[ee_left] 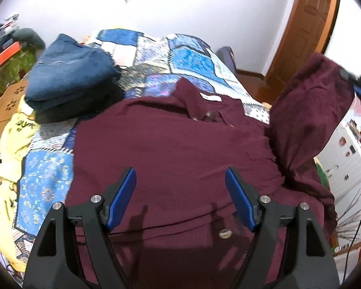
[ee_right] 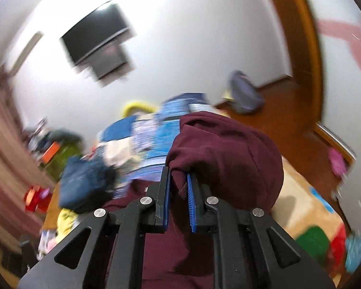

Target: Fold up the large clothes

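Note:
A maroon button shirt point(ee_left: 170, 149) lies spread on a blue patchwork bedspread point(ee_left: 187, 57), collar away from me. My left gripper point(ee_left: 180, 180) is open and empty, hovering above the shirt's lower body. My right gripper point(ee_right: 179, 175) is shut on the shirt's sleeve point(ee_right: 223, 154) and holds it lifted in the air. In the left wrist view that lifted sleeve point(ee_left: 310, 110) rises at the right, with the right gripper's tip point(ee_left: 349, 77) at its top. The right wrist view is motion-blurred.
A stack of folded dark blue clothes point(ee_left: 69, 77) sits on the bed's far left. Yellow fabric point(ee_left: 14, 144) hangs off the left edge. A wooden door point(ee_left: 303, 24) and wood floor are at the right; a wall screen point(ee_right: 96, 33) hangs behind the bed.

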